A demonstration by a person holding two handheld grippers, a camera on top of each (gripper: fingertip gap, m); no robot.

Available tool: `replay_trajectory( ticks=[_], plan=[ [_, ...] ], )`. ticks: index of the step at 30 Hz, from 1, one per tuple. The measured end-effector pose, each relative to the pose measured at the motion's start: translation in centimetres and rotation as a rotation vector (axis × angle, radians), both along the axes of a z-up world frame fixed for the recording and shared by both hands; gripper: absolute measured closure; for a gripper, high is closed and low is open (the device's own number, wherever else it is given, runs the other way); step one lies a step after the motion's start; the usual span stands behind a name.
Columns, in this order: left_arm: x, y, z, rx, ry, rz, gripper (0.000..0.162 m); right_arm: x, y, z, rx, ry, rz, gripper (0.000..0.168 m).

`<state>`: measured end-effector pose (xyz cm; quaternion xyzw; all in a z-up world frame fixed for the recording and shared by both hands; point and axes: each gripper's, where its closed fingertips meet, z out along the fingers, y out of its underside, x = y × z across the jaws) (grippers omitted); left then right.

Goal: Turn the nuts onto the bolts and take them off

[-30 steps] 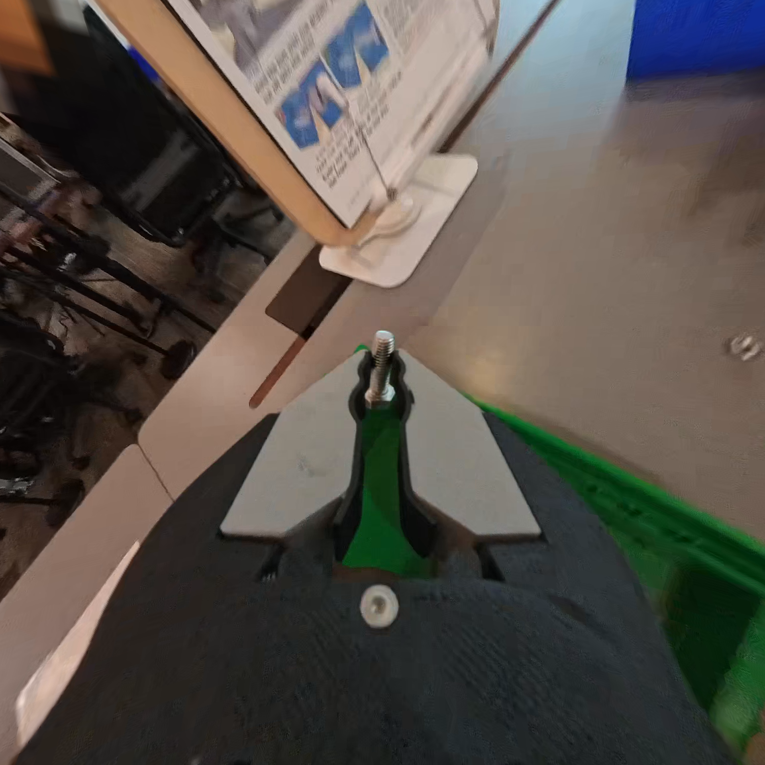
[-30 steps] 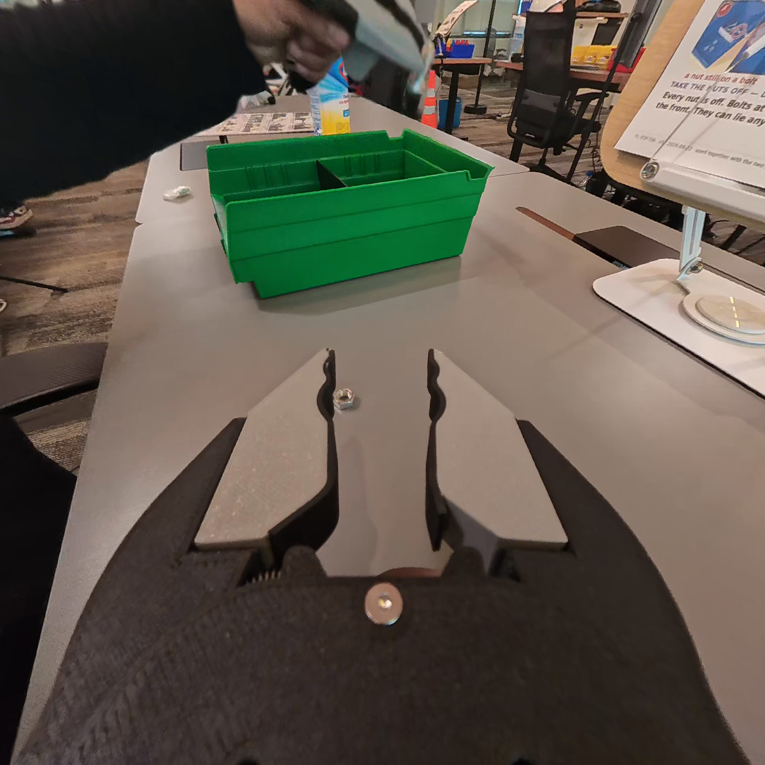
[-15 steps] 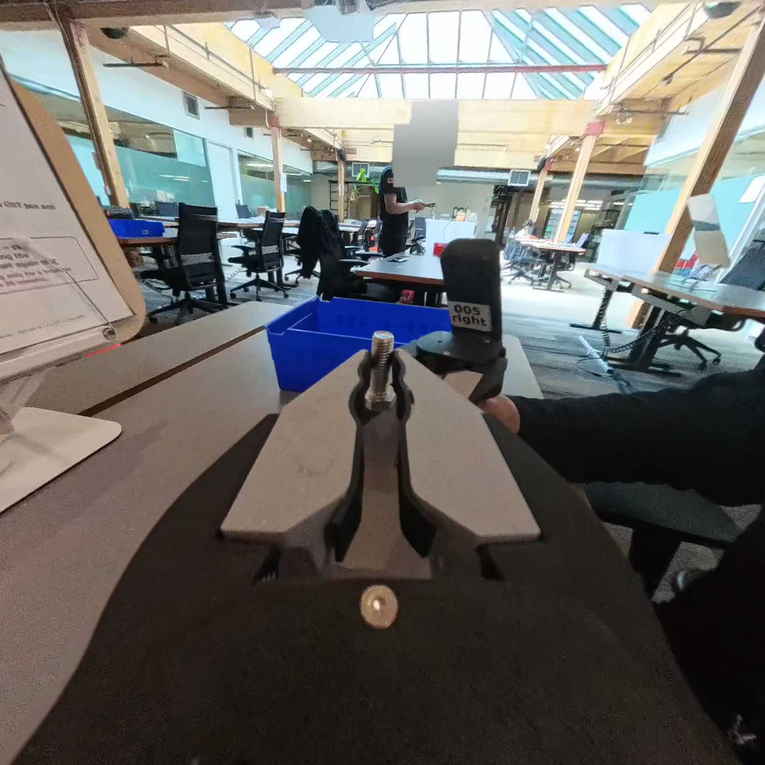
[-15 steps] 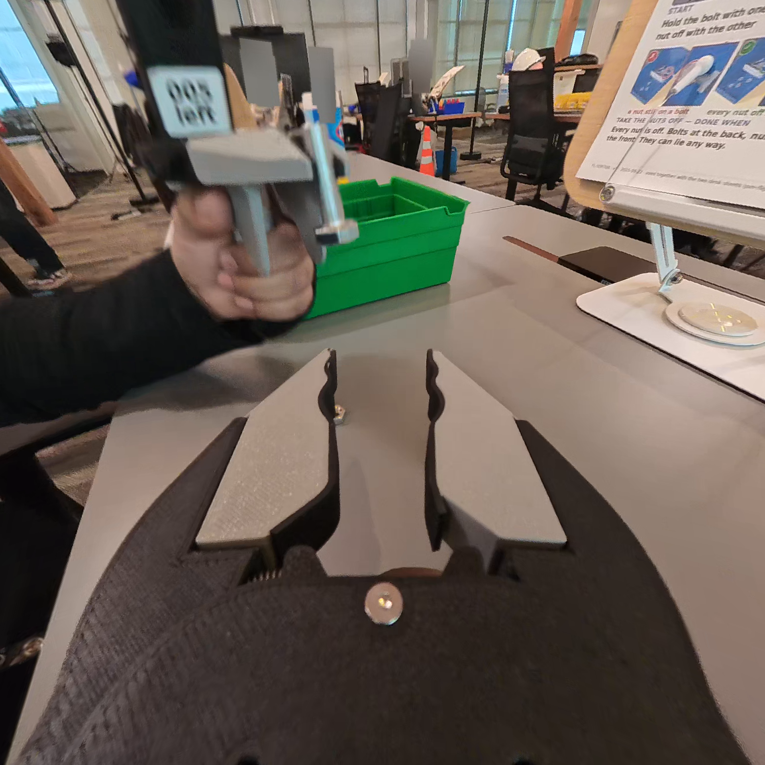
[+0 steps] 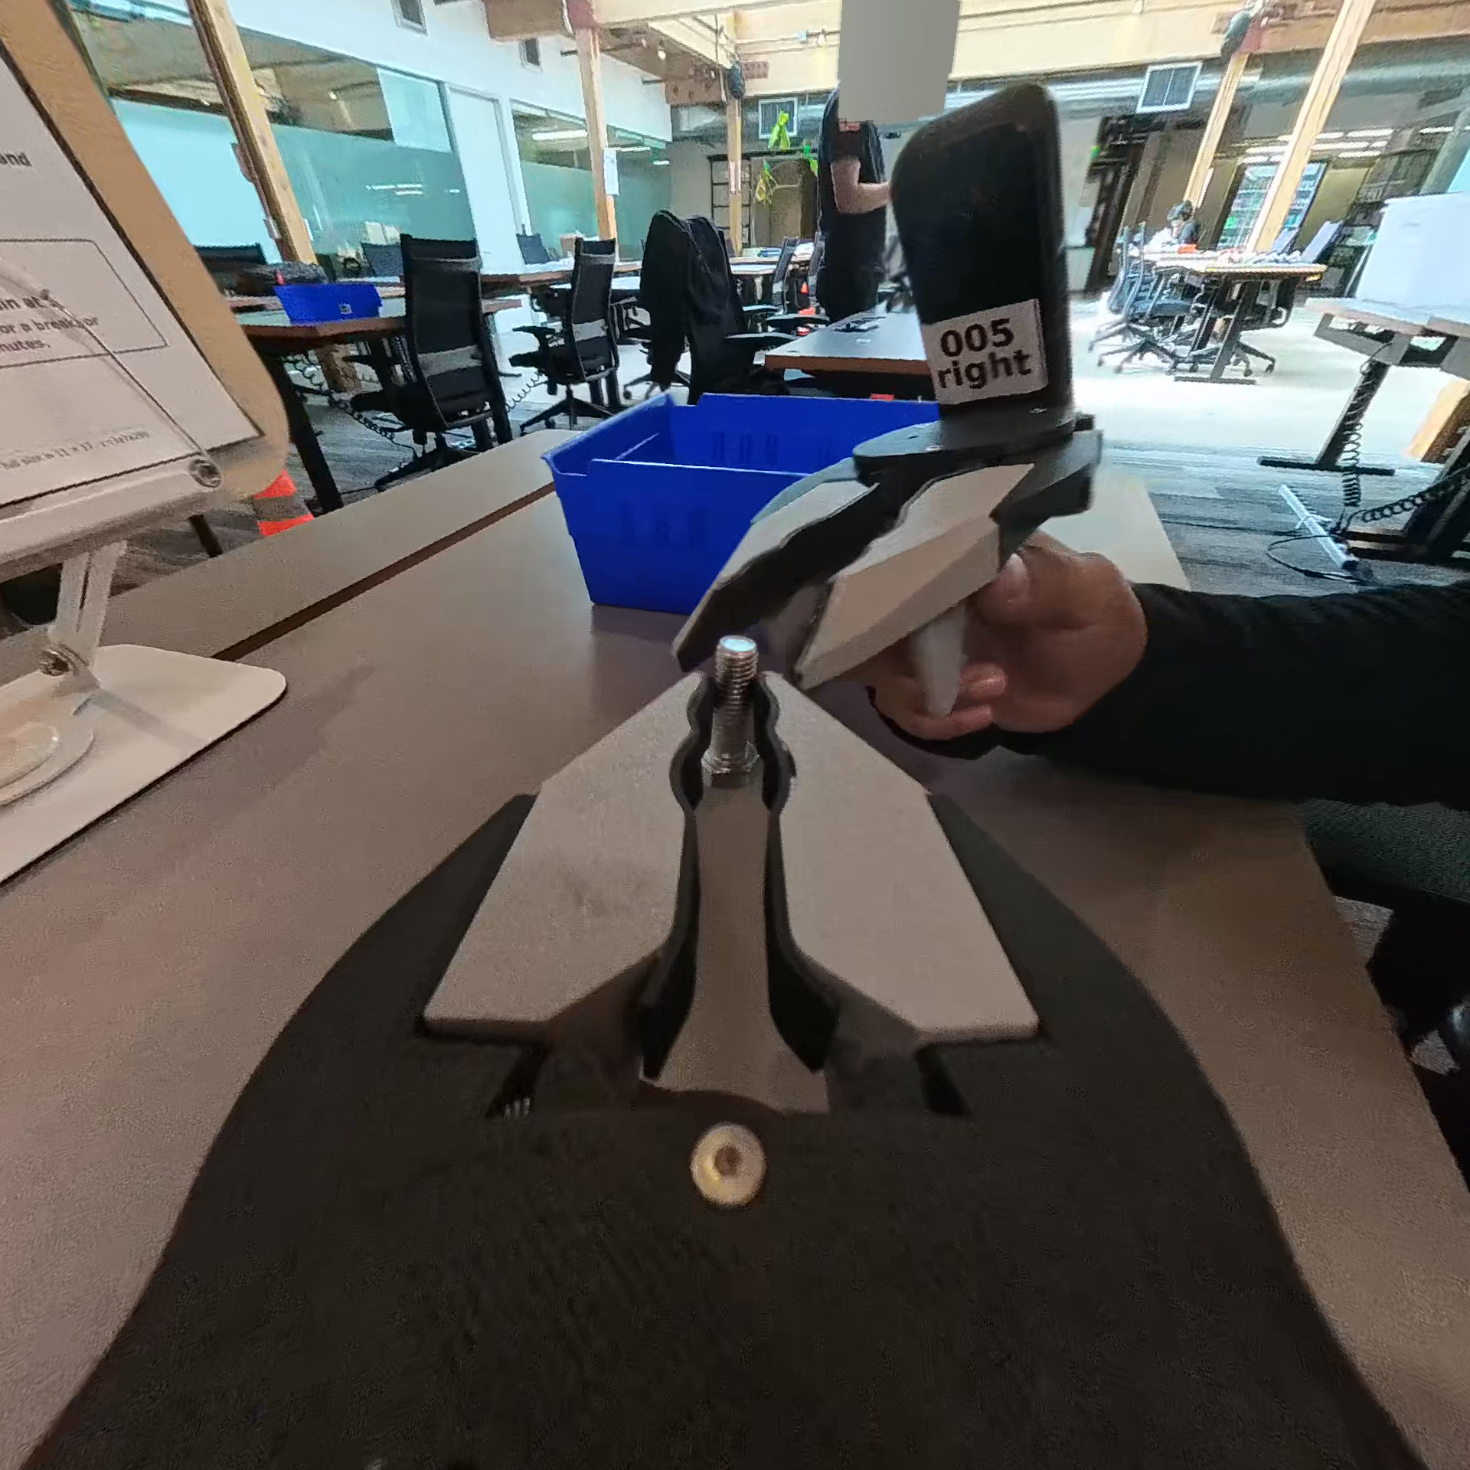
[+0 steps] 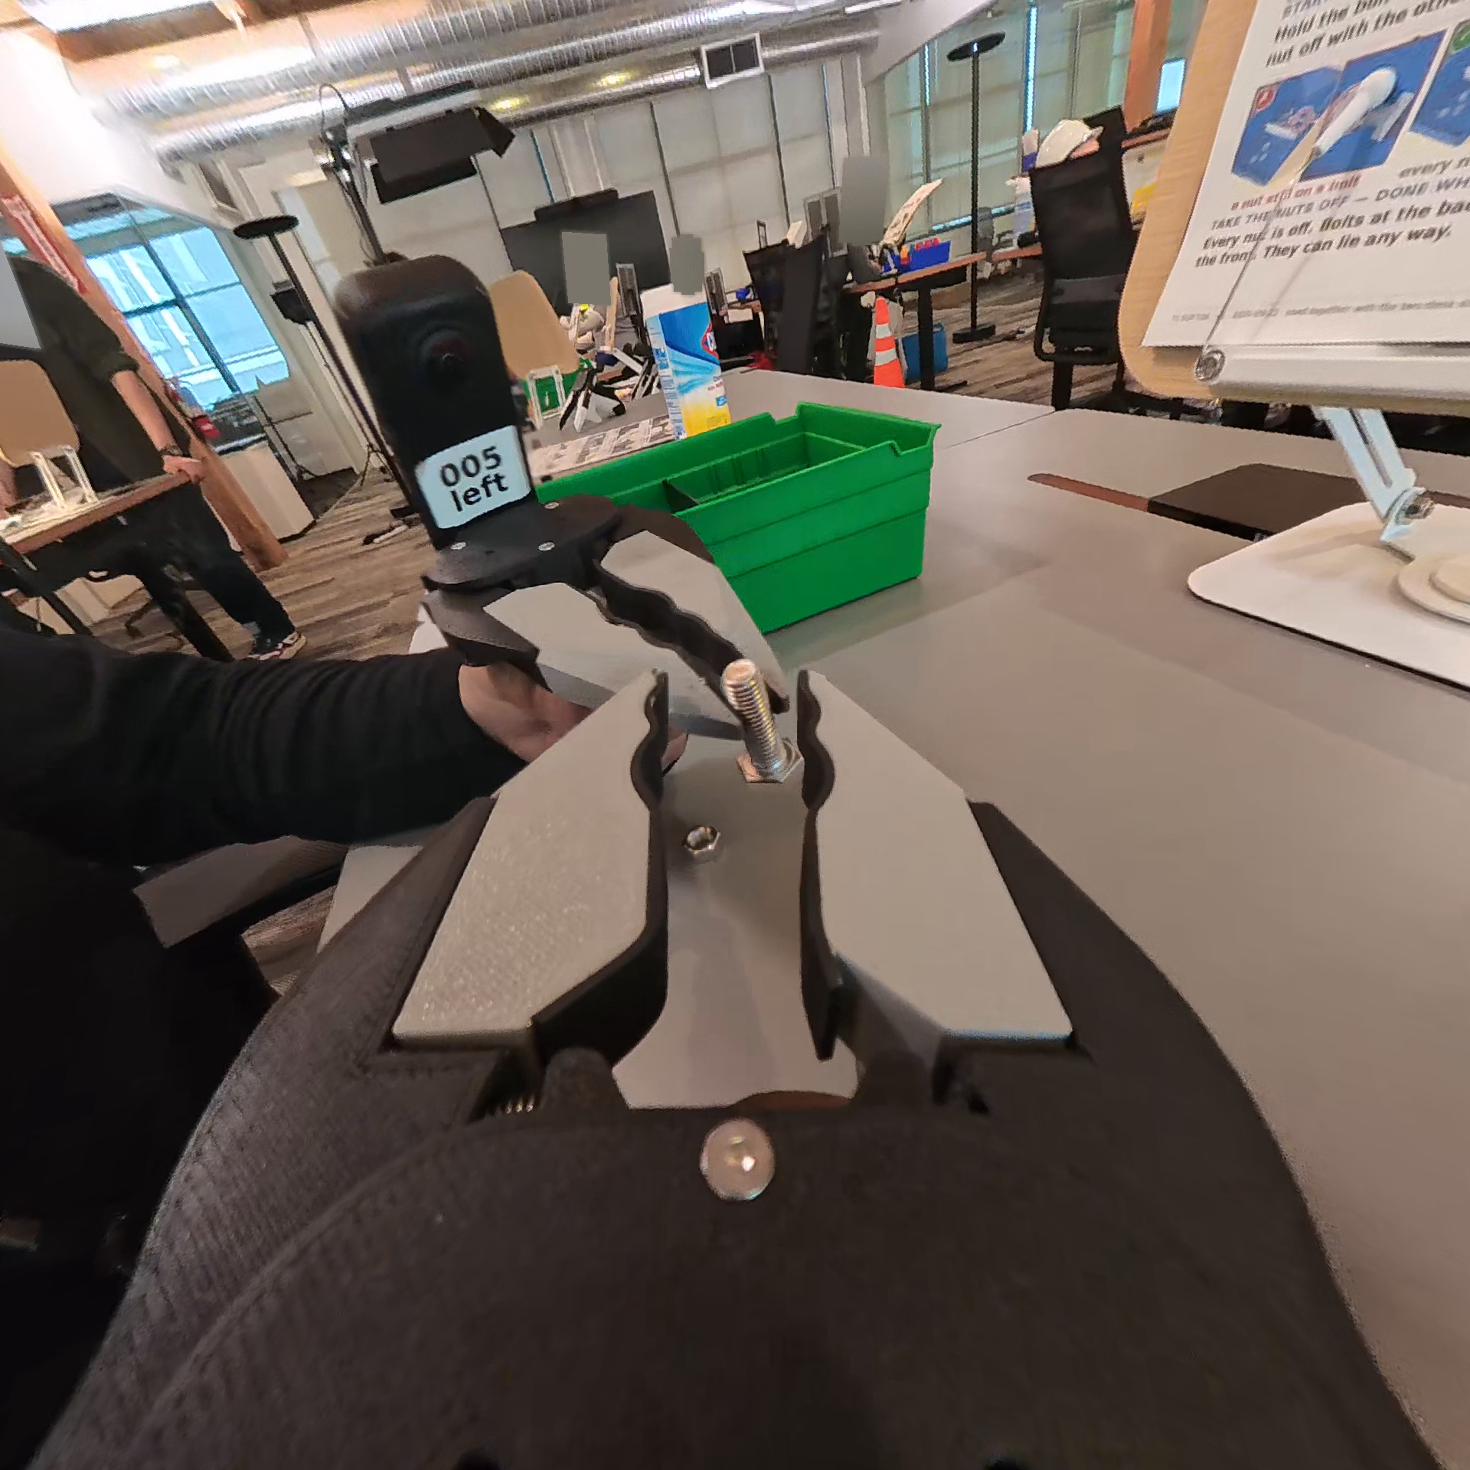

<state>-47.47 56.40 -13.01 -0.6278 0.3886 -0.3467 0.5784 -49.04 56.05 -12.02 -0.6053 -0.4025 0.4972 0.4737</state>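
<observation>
Firmly clamped in the left gripper (image 5: 730, 740), jaws shut on its shank: a threaded silver steel bolt (image 5: 733, 716). Right gripper (image 6: 728, 736), jaws parted, empty, above a small silver hex nut (image 6: 702, 841) on the grey table (image 6: 1114, 795); green plastic bin (image 6: 795, 509) beyond.

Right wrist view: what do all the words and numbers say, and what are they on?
I can't repeat writing, only say where it is.
White sticker on the black camera: clear print.
Paper sheet on the stand: big lines clear, small line blurred.
Blue-and-white bottle: brand mark, blurred.
</observation>
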Motion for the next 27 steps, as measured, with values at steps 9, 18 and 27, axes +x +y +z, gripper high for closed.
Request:
replay_trajectory(
  ticks=[9, 18, 27],
  plan=[
    [0.3, -0.1, -0.6, -0.010, 0.024, 0.011, 0.155, 0.1, 0.2, -0.4, -0.009, -0.015, -0.015, 0.161],
    [-0.7, 1.6, -1.1, -0.162, -0.049, 0.077, 0.131, 1.3, 2.5, -1.8, 0.050, -0.145, -0.180, 0.162],
    [-3.3, 3.8, -0.7, -0.197, -0.114, 0.188, 0.131, 2.9, 5.4, -8.5, -0.074, -0.430, -0.268, 0.162]
  ],
)
